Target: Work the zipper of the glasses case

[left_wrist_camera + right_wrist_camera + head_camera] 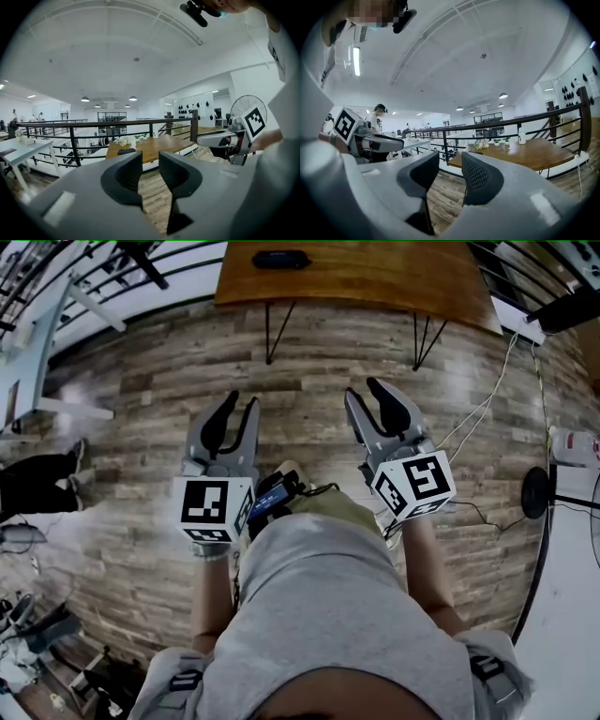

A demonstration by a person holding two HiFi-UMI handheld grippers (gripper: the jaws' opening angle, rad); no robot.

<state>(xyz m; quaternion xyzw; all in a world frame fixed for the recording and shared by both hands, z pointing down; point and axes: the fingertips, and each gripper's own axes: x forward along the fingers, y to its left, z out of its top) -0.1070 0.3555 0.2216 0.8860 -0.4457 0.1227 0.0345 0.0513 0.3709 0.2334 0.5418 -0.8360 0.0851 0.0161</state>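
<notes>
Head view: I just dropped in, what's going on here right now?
A person stands on the plank floor and holds both grippers out in front. The left gripper and right gripper each have their jaws apart with nothing between them. Ahead is a wooden table with a dark case lying on it, probably the glasses case. Neither gripper has reached it, so the zipper work has not started.

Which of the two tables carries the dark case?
The brown wooden table on thin black legs: the dark case lies on it. The other table, at left, is white.
</notes>
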